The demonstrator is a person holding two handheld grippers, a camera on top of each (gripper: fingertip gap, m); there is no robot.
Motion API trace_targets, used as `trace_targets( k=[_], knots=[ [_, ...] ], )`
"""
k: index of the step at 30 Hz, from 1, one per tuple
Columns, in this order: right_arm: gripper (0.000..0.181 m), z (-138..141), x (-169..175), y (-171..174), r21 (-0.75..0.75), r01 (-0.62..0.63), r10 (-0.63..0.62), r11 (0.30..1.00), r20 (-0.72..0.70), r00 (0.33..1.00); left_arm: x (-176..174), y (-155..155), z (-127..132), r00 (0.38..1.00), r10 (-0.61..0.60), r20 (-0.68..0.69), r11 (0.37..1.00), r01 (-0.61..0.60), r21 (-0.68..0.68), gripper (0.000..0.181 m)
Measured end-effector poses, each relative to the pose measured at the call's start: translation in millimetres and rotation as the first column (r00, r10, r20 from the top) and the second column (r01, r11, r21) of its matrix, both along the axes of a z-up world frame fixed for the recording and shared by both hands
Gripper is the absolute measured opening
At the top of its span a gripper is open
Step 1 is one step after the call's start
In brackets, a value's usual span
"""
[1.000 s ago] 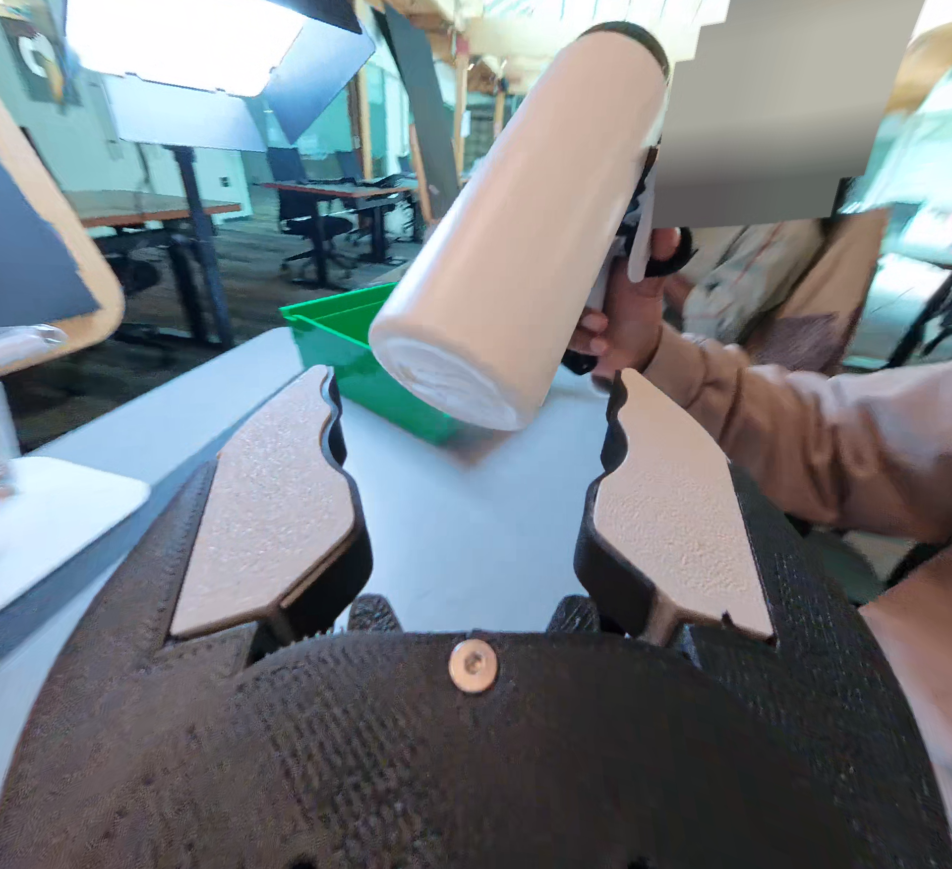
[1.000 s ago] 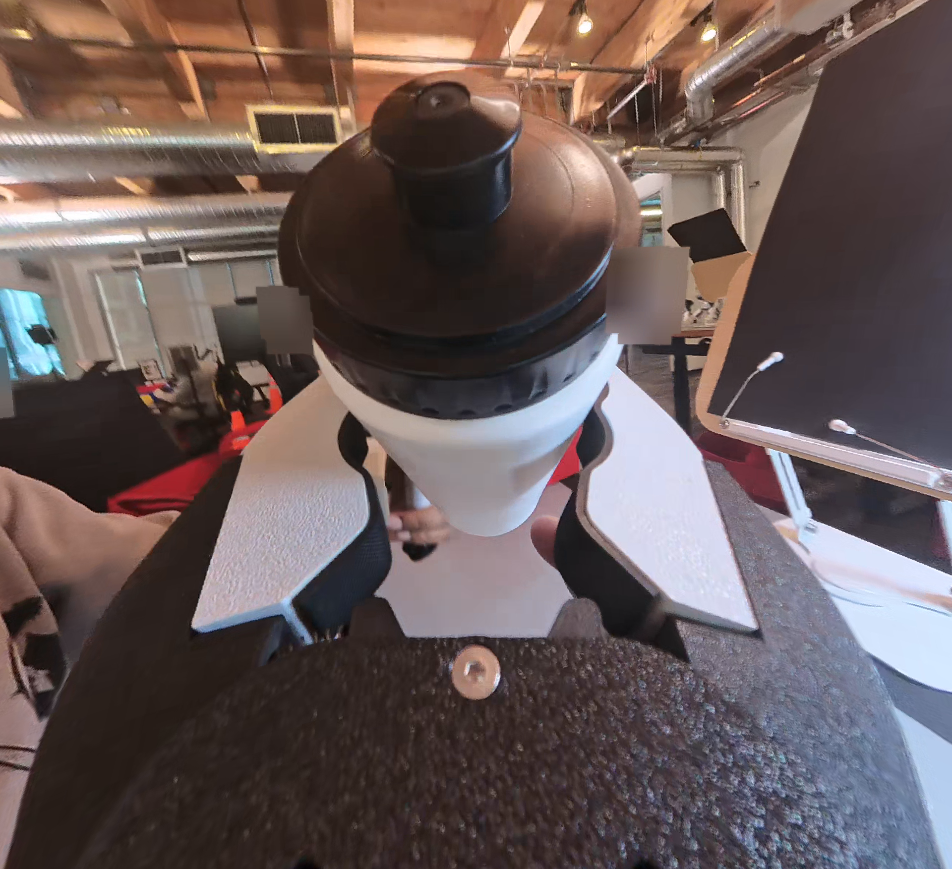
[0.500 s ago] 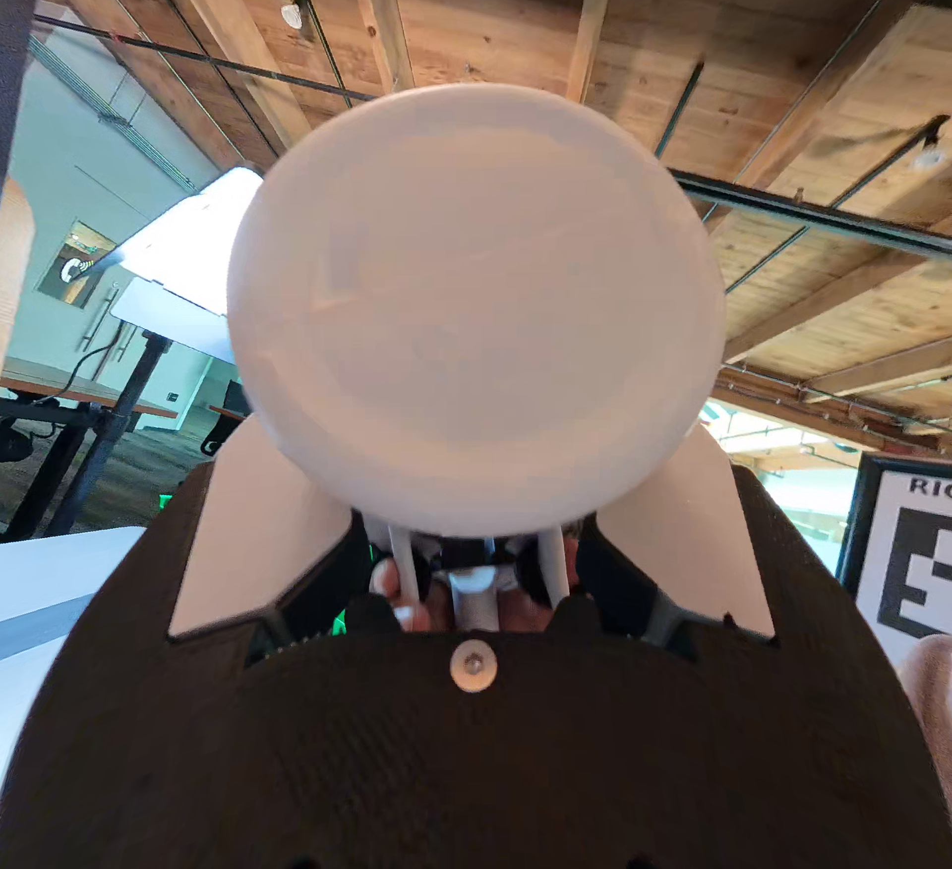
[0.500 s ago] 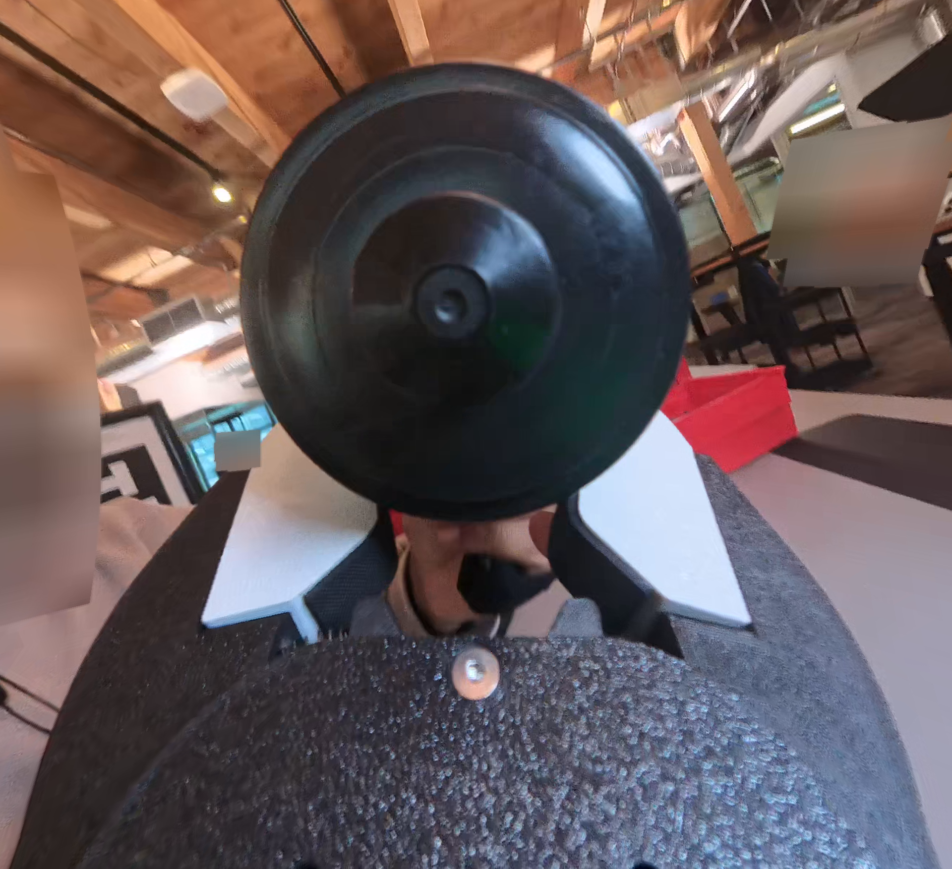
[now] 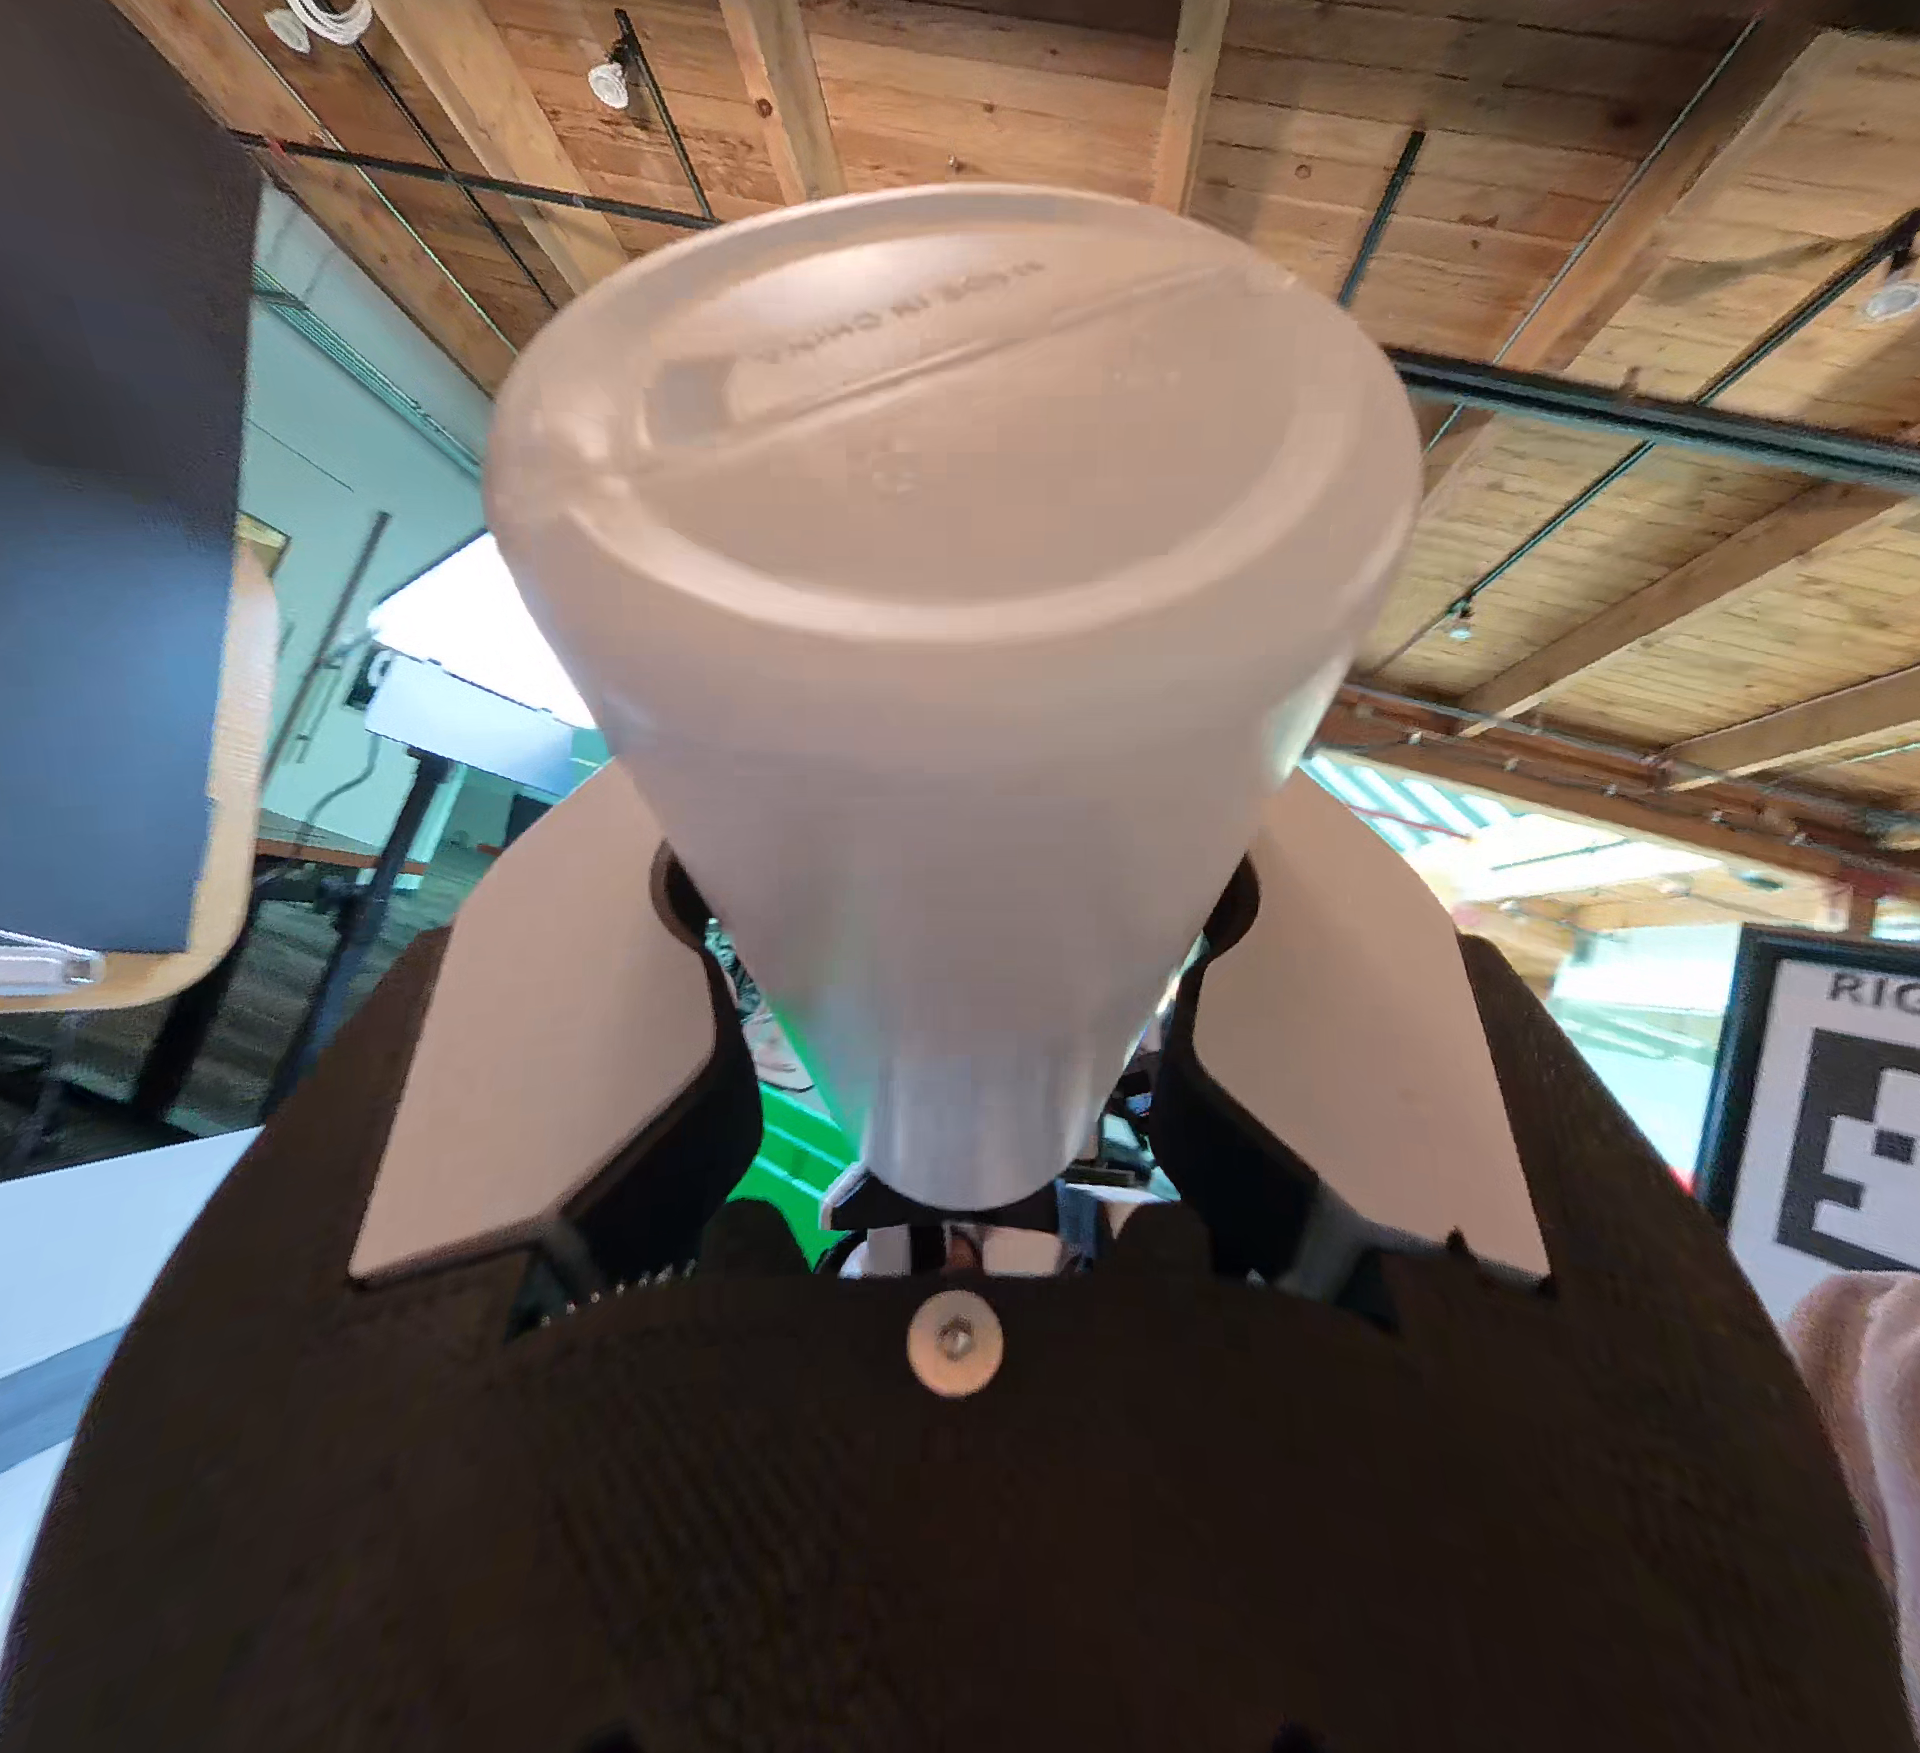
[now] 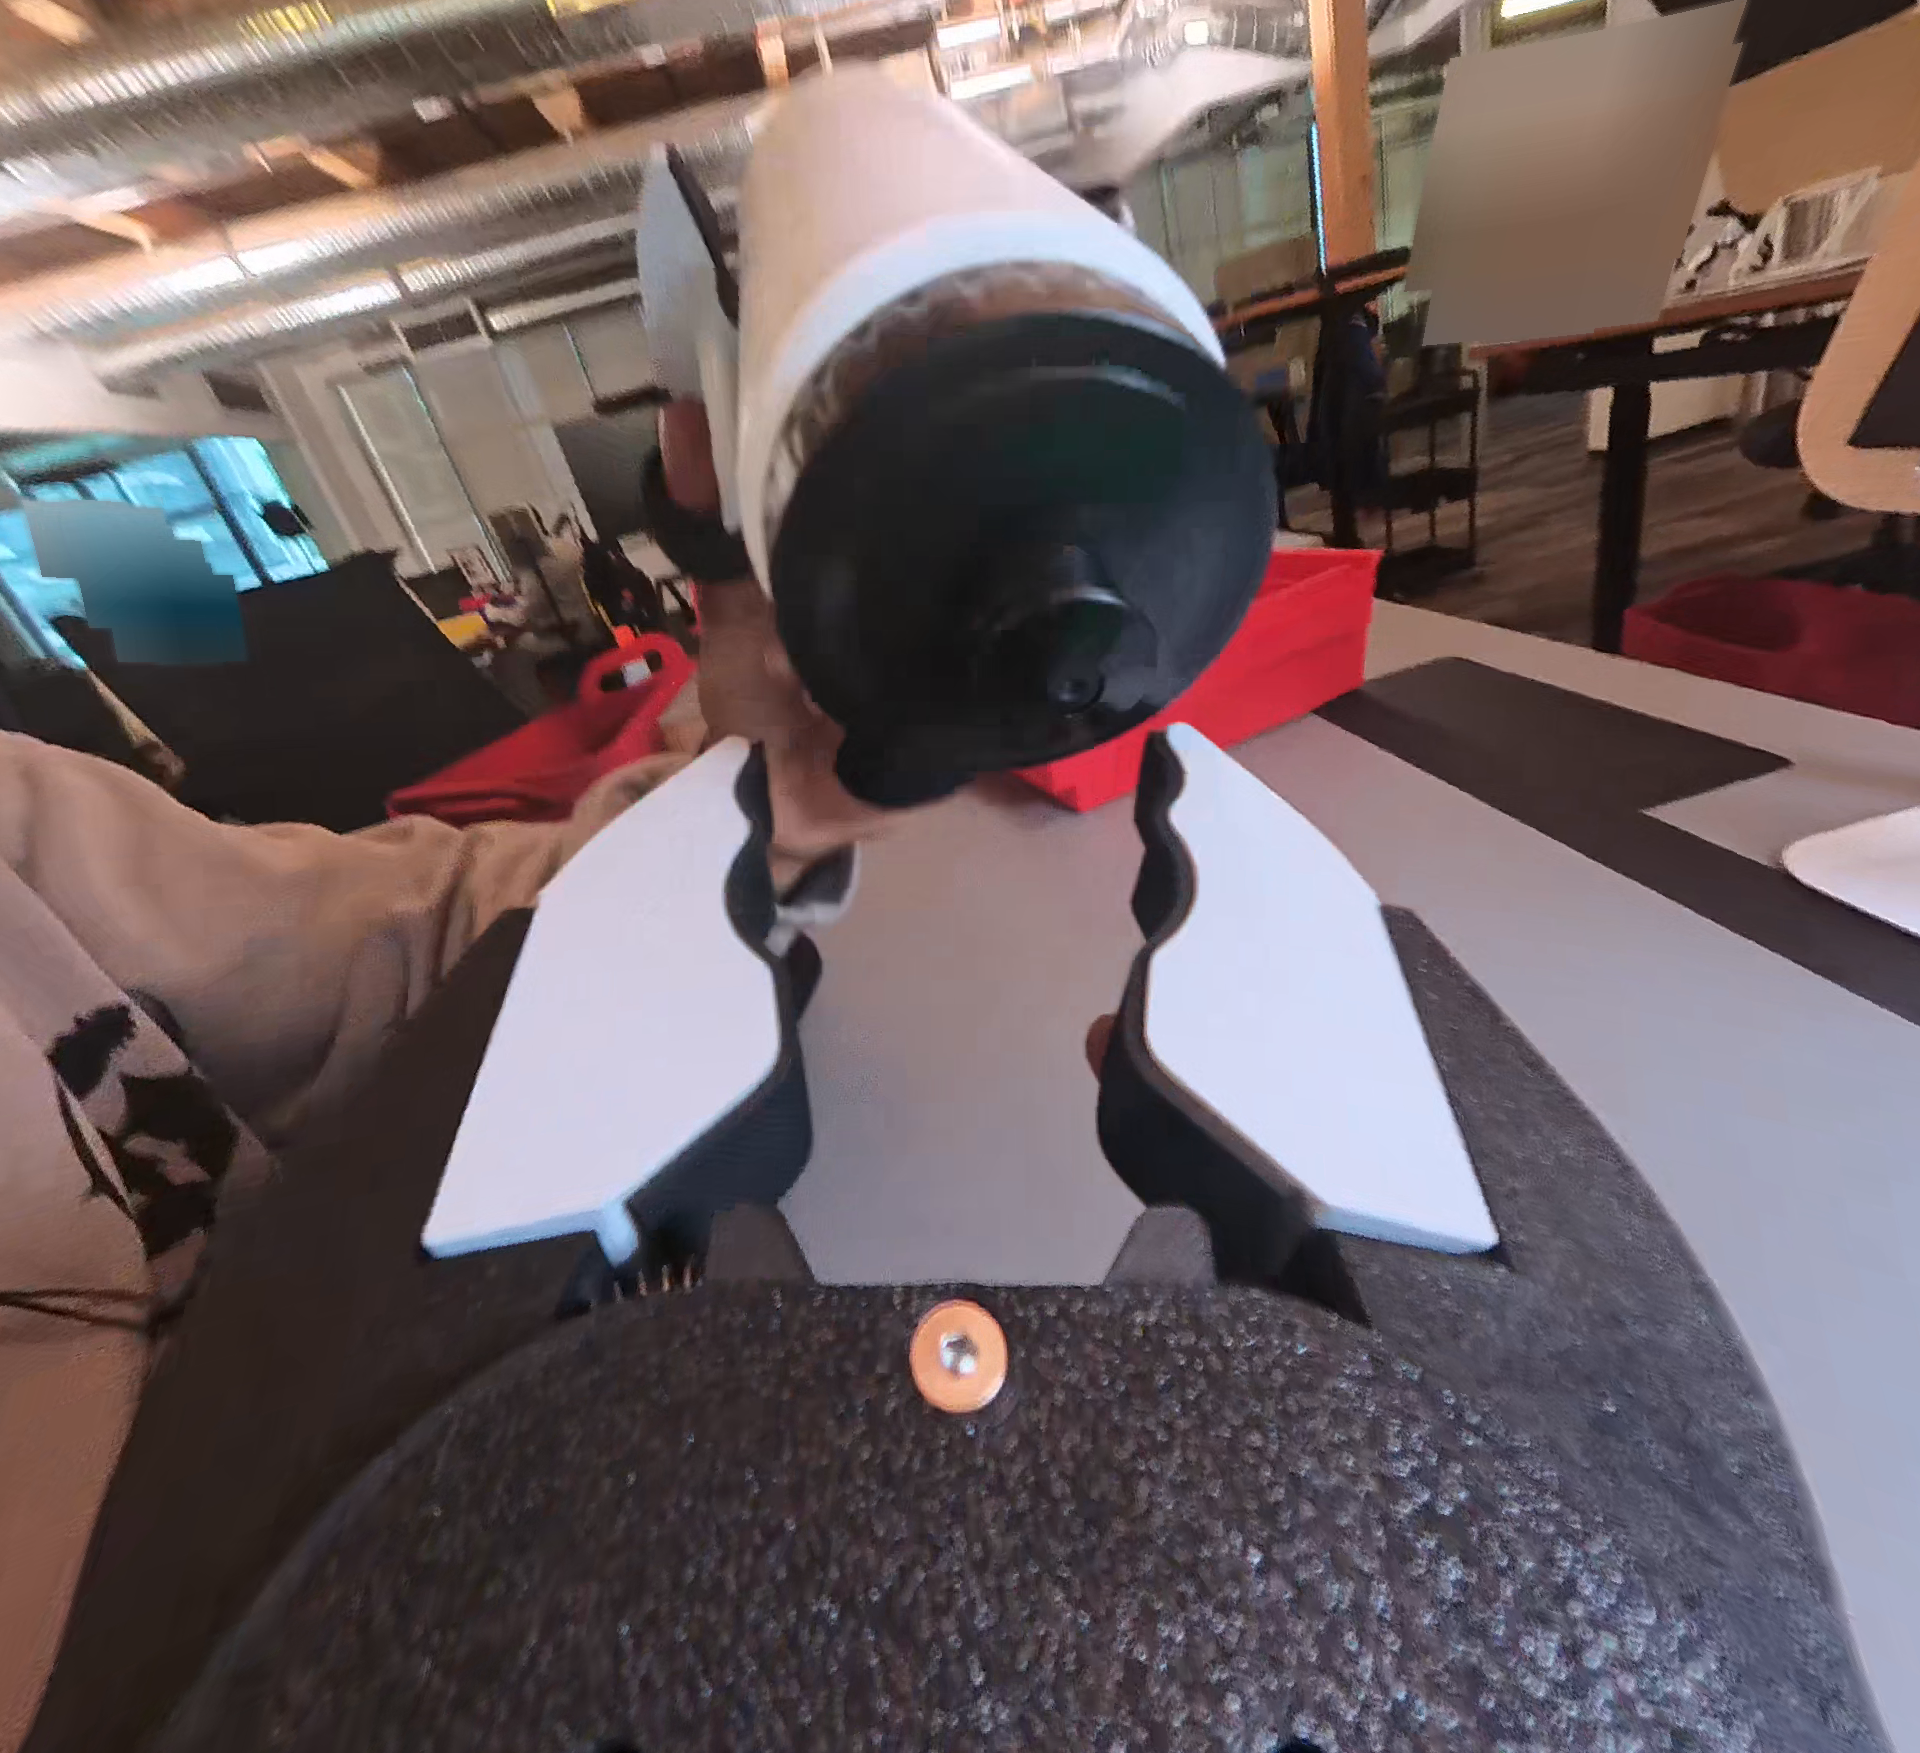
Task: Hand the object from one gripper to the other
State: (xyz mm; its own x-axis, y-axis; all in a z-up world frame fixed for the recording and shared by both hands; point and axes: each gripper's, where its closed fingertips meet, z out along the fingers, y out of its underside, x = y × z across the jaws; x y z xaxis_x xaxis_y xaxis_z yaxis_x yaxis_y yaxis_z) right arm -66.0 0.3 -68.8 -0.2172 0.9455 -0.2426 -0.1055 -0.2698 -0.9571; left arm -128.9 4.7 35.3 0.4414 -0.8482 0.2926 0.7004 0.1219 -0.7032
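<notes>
A white bottle (image 5: 956,664) with a black cap sits between my left gripper's (image 5: 956,872) two fingers, its round base toward the camera. The left gripper is shut on its body. In the right wrist view the same bottle (image 6: 935,301) hangs in the air with its black cap (image 6: 1029,540) pointing at the camera, held by the left gripper's white finger (image 6: 675,249) and a hand (image 6: 748,664). My right gripper (image 6: 956,758) is open and empty, just below and short of the cap, above the grey table (image 6: 1558,1028).
A red bin (image 6: 1278,654) stands on the table behind the bottle. A black mat (image 6: 1538,747) and a white plate-like base (image 6: 1860,862) lie at the right. A green bin (image 5: 790,1153) shows under the bottle. A sleeve (image 6: 260,924) is at the left. Left tips to right tips: about 12 cm.
One second ago the right gripper held the bottle and the left was open. The left closed on the bottle; the right let go and drew back.
</notes>
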Motion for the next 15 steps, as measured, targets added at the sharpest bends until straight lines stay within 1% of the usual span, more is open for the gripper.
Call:
trace_targets(
  k=[2, 4, 5, 7, 9, 10, 12, 13, 15],
  knots=[
    [0.078, -9.8, 3.2, 12.3, 0.063, 0.041, -0.046, 0.997, 0.075, 0.996, -11.2, 3.4, -0.3, 0.991, 0.079, -0.108, 0.997, -0.080, -0.002, 0.096],
    [0.080, -14.6, 8.3, 25.7, 0.163, 0.108, -0.129, 0.981, 0.123, 0.984, -18.7, 8.0, -4.3, 0.958, 0.159, -0.239, 0.986, -0.165, -0.005, 0.096],
    [0.081, -16.0, 10.5, 30.2, 0.210, 0.130, -0.162, 0.969, 0.148, 0.976, -20.3, 9.8, -6.6, 0.940, 0.176, -0.291, 0.982, -0.187, -0.011, 0.096],
    [0.081, -13.3, 14.6, 34.8, 0.278, 0.162, -0.213, 0.947, 0.161, 0.964, -18.7, 12.7, -12.5, 0.895, 0.216, -0.391, 0.972, -0.233, 0.002, 0.096],
    [0.080, -7.2, 17.6, 34.9, 0.301, 0.174, -0.230, 0.938, 0.162, 0.960, -8.7, 16.3, -23.3, 0.833, 0.248, -0.495, 0.963, -0.268, 0.032, 0.095],
    [0.080, -4.2, 18.7, 33.4, 0.287, 0.168, -0.221, 0.943, 0.164, 0.961, -1.7, 18.4, -29.9, 0.793, 0.269, -0.546, 0.957, -0.285, 0.056, 0.095],
    [0.080, 2.2, 20.2, 27.8, 0.205, 0.133, -0.168, 0.970, 0.165, 0.972, 14.5, 22.6, -44.6, 0.688, 0.325, -0.649, 0.938, -0.322, 0.128, 0.095],
    [0.080, 5.4, 20.8, 24.2, 0.156, 0.110, -0.135, 0.982, 0.159, 0.978, 22.7, 24.1, -51.9, 0.619, 0.363, -0.696, 0.924, -0.338, 0.181, 0.095],
    [0.081, 11.2, 21.3, 15.9, 0.066, 0.055, -0.065, 0.996, 0.151, 0.986, 36.7, 26.9, -66.2, 0.440, 0.462, -0.770, 0.876, -0.364, 0.318, 0.095]
  ],
)
